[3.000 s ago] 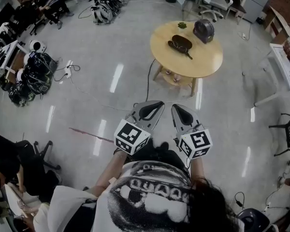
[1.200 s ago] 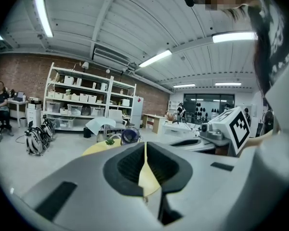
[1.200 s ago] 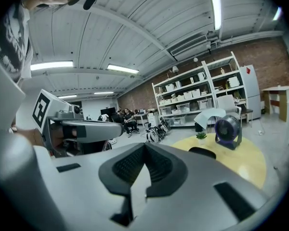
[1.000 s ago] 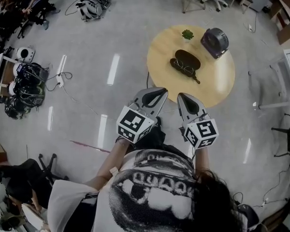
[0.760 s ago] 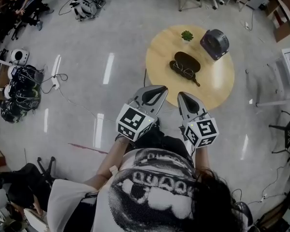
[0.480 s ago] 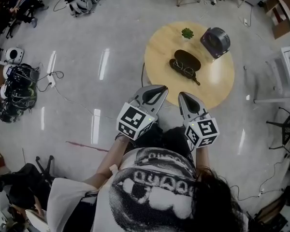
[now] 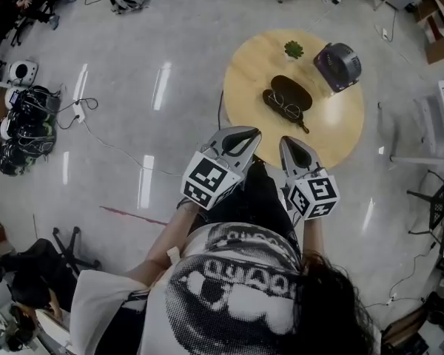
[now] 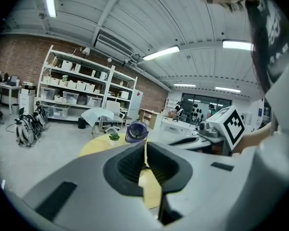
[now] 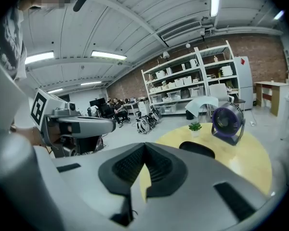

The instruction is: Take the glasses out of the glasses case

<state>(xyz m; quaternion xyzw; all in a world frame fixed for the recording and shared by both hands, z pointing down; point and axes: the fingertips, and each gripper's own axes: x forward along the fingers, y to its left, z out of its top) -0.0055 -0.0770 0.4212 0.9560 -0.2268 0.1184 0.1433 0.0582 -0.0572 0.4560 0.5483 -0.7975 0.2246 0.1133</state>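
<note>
Jaws on the left gripper (image 7: 243, 134) are pressing together at the tips with nothing between them, only a sliver of yellow tabletop peeking through the slit in the left gripper view. Same deal with the right gripper (image 7: 291, 145), which is sitting fully closed and empty too. The person is holding both out in front, side by side and a little apart, noses angling slightly down toward the round wooden table (image 7: 340, 128). The tips are hanging over the near edge of it in the head view, not touching anything. The glasses case (image 7: 292, 92) is lying near the middle of the table, a dark oval, well apart from both grippers. The glasses (image 7: 283, 109) are resting right up against its near side with one arm sticking out. I honestly can't tell if they're sitting in an open half of the case or on the wood beside it. Further back a small purple fan (image 7: 339, 65) is standing near the far edge, and a little potted plant (image 7: 294, 49) is sitting just left of it.
</note>
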